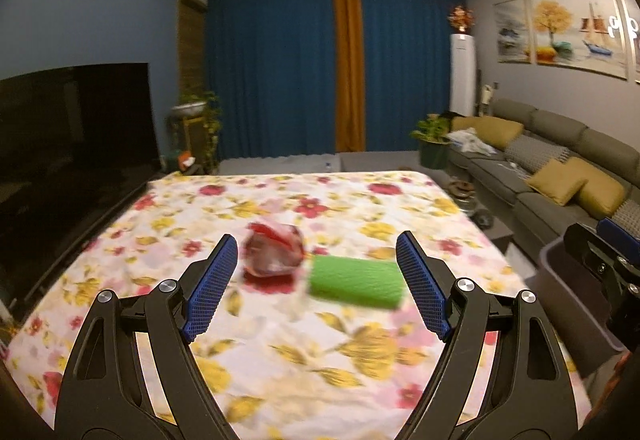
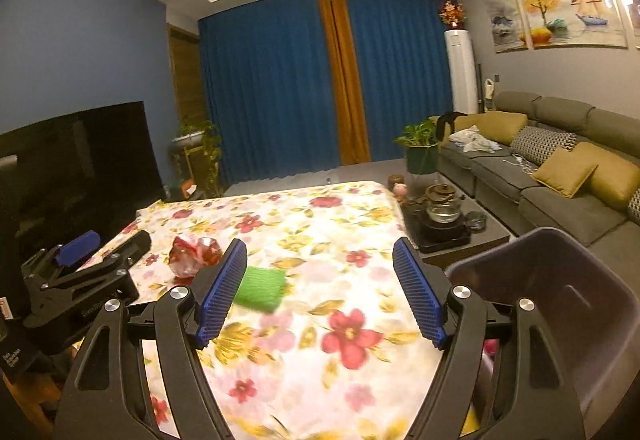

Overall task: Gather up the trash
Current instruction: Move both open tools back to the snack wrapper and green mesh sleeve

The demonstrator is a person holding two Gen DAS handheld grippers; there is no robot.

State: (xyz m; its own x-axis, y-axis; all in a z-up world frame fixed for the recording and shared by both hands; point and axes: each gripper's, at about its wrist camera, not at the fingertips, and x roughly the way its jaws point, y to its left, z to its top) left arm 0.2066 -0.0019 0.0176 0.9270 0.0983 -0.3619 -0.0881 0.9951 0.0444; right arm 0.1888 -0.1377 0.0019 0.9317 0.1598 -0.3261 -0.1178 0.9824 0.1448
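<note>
Ahead of the left gripper (image 1: 316, 272), jaws wide and empty, a crumpled red wrapper (image 1: 273, 252) lies just left of a green pad (image 1: 356, 282), perhaps a sponge, on the floral cloth (image 1: 320, 360). From the right wrist, the right gripper (image 2: 320, 280) likewise gapes empty; the wrapper (image 2: 194, 250) lies left of the pad (image 2: 262, 288), a dark bin (image 2: 560, 300) to its right.

Right gripper (image 2: 320, 288): jaws spread wide, nothing between the blue pads — it hangs over the table.
Table (image 2: 340, 380): covered by a floral cloth, blurred in the near part.
Green sponge (image 2: 262, 288): flat on the cloth, just beside the gripper's left pad.
Red-and-white wrapper (image 2: 194, 254): crumpled, left of the sponge, a little apart from it.
Left gripper (image 2: 100, 244): at the left edge, near the wrapper — whether it is spread or closed is unclear.
Grey bin (image 2: 560, 280): open-topped, beside the table on the right.
</note>
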